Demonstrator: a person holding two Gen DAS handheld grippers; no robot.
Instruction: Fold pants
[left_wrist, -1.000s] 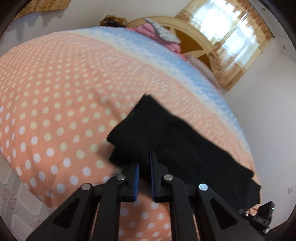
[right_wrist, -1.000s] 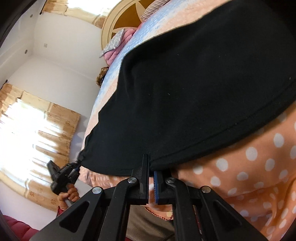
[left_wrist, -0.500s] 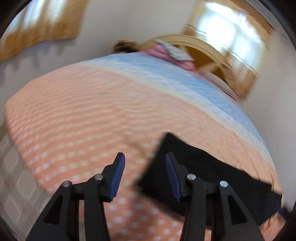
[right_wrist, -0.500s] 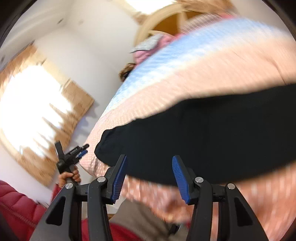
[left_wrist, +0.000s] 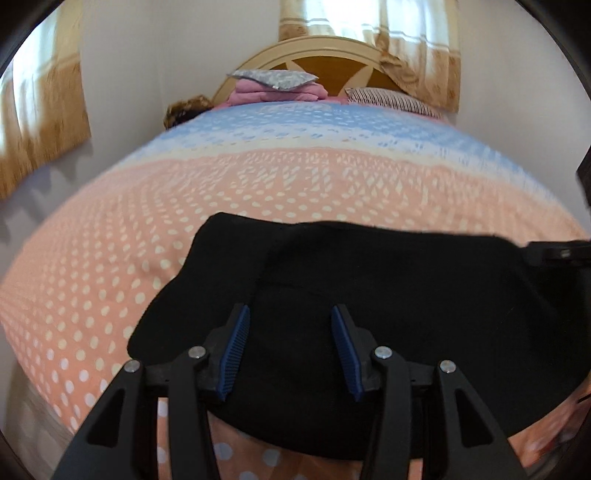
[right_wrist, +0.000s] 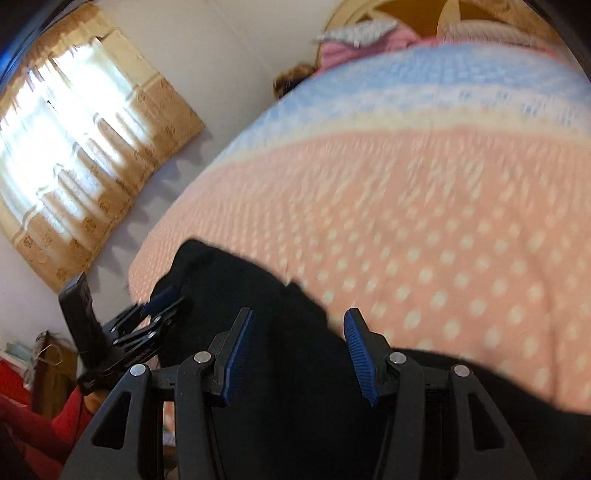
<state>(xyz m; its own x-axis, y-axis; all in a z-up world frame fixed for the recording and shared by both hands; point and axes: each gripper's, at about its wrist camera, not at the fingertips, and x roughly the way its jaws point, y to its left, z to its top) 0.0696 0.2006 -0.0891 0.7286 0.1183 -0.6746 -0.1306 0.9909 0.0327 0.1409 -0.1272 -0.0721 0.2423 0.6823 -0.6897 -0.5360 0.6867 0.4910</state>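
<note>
Black pants (left_wrist: 388, 295) lie folded and flat across the near edge of the polka-dot bedspread (left_wrist: 184, 206).

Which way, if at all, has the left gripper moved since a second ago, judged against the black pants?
Yes. The left gripper has released the black pants and swung from their left corner to over the middle of the cloth; its jaws have just been opening, nothing between them.

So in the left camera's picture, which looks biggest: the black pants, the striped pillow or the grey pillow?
1. black pants, though nearest the camera.
2. and 3. striped pillow and grey pillow look alike; unsure.
</note>
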